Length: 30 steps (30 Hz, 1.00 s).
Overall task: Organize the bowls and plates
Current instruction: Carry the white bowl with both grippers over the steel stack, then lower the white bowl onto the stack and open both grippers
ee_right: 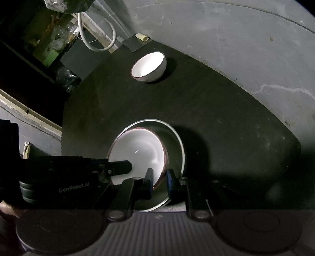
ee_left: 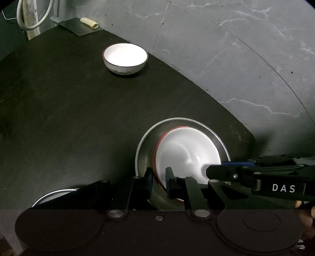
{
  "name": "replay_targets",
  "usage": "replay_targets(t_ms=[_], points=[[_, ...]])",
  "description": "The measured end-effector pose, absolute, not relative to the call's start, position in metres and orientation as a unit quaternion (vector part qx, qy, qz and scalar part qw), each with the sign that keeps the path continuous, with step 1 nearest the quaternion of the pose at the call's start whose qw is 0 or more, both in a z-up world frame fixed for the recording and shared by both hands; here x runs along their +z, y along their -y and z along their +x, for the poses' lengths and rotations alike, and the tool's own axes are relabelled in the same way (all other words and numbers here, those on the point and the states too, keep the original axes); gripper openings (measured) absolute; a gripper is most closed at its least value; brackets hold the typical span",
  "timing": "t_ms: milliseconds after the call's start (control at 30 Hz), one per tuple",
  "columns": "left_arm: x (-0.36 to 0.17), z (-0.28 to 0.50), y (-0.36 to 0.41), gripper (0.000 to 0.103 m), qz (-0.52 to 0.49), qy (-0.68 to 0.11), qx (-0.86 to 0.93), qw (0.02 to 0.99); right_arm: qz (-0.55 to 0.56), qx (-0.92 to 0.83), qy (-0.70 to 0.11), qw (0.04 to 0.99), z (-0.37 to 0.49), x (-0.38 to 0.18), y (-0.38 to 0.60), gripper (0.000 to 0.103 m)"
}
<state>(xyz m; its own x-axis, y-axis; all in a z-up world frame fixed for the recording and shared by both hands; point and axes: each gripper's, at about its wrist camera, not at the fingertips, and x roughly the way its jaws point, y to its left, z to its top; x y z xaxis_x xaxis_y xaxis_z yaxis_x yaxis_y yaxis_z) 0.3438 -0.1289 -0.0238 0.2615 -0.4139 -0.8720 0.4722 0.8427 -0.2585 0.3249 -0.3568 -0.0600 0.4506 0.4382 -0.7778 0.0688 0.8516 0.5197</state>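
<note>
A white bowl with a red rim (ee_left: pixel 189 149) (ee_right: pixel 137 149) lies inside a wider metal plate (ee_left: pixel 141 145) (ee_right: pixel 177 137) at the near edge of the dark table. It sits off-centre and looks tilted. My left gripper (ee_left: pixel 159 177) is shut on the bowl's near rim, and it shows from the side in the right wrist view (ee_right: pixel 129 166). My right gripper (ee_right: pixel 159 177) is shut on the rim at the opposite side, reaching in from the right in the left wrist view (ee_left: pixel 207 171). A second white bowl (ee_left: pixel 125 57) (ee_right: pixel 147 66) stands alone at the far side.
Another metal plate (ee_left: pixel 53 196) peeks out beside my left gripper. A thin metal sheet (ee_left: pixel 78 27) with a cream roll (ee_left: pixel 89 22) lies at the table's far corner, near a white cable (ee_left: pixel 33 17). Grey marbled floor (ee_left: pixel 236 59) lies beyond the table's curved edge.
</note>
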Motion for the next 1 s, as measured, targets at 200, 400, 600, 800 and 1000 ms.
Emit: replay_targets(t_ms=[200, 400, 600, 800, 1000], points=[[-0.0234, 0.3439, 0.1288, 0.014, 0.027, -0.54, -0.279, 0.793, 0.246, 0.113, -0.513, 0.815, 0.3255, -0.0596, 0.3565, 0.016], [-0.0239, 0.3458, 0.1277, 0.015, 0.023, -0.544, -0.279, 0.791, 0.247, 0.113, -0.513, 0.815, 0.3259, -0.0606, 0.3571, 0.016], [-0.0238, 0.3489, 0.1253, 0.016, 0.015, -0.549, -0.281, 0.787, 0.247, 0.113, -0.512, 0.815, 0.3263, -0.0606, 0.3571, 0.016], [-0.0215, 0.3501, 0.1245, 0.017, 0.012, -0.55, -0.28, 0.787, 0.247, 0.111, -0.512, 0.815, 0.3268, -0.0609, 0.3594, 0.016], [-0.02, 0.3511, 0.1224, 0.017, 0.008, -0.55, -0.282, 0.786, 0.246, 0.111, -0.511, 0.816, 0.3267, -0.0609, 0.3596, 0.016]])
